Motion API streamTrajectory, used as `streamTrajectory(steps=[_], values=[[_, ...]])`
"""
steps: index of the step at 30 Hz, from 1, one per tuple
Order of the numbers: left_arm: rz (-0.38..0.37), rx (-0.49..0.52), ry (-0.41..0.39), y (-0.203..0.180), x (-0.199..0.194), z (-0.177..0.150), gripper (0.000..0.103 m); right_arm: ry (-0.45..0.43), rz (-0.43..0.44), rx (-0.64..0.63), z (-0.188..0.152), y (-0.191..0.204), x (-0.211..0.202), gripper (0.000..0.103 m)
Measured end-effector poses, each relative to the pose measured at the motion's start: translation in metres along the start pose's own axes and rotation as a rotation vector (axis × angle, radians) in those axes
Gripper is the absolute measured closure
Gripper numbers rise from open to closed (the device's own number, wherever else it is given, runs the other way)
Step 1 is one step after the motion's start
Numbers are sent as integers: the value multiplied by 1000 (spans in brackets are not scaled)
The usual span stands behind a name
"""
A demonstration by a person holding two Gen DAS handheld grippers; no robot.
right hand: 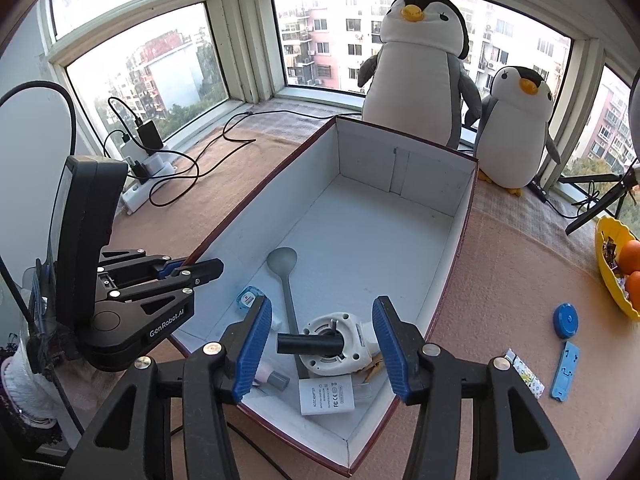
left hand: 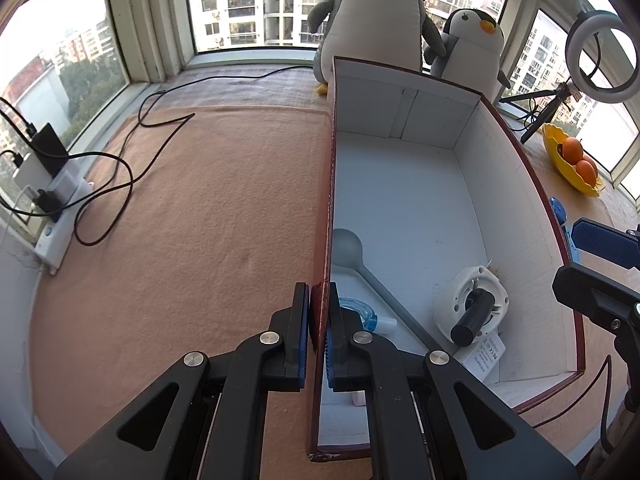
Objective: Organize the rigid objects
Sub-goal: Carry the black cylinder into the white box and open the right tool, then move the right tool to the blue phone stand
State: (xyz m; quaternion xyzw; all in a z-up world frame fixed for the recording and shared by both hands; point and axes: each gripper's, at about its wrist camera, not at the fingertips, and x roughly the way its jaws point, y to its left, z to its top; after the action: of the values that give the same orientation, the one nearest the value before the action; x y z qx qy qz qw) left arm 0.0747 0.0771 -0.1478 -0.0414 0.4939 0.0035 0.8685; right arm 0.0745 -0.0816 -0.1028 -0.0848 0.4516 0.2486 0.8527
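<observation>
A white-lined cardboard box (left hand: pixel 404 184) (right hand: pixel 360 216) with a dark red outside stands on the tan cloth. Inside lie a grey spoon (left hand: pixel 352 252) (right hand: pixel 285 276), a white round part with a black handle (left hand: pixel 472 308) (right hand: pixel 332 344), a white power adapter (right hand: pixel 326 398) (left hand: pixel 486 354) and a small blue item (right hand: pixel 249 297) (left hand: pixel 358 308). My left gripper (left hand: pixel 319 332) (right hand: pixel 188 270) is shut on the box's left wall. My right gripper (right hand: pixel 322 344) is open above the box's near end, straddling the white round part; one of its fingers (left hand: pixel 604 240) shows in the left wrist view.
Outside the box on the right lie a blue round lid (right hand: pixel 566 320), a blue flat clip (right hand: pixel 564 370) and a small patterned packet (right hand: pixel 526 376). A yellow bowl of oranges (right hand: pixel 618 268) (left hand: pixel 572 160), two plush penguins (right hand: pixel 420 64), a ring-light tripod (left hand: pixel 600 52) and a power strip with cables (left hand: pixel 52 200) surround it.
</observation>
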Motion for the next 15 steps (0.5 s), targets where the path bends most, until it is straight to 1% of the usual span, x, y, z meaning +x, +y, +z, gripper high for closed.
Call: streamTrajectory(steps=[3,15], values=[[4,0,2,0,0,0,97,-11,-10,12,-2,-7,-5,49],[24,3,9,-4,0,0,98,-27,-64,108,-13,-60,-19,46]])
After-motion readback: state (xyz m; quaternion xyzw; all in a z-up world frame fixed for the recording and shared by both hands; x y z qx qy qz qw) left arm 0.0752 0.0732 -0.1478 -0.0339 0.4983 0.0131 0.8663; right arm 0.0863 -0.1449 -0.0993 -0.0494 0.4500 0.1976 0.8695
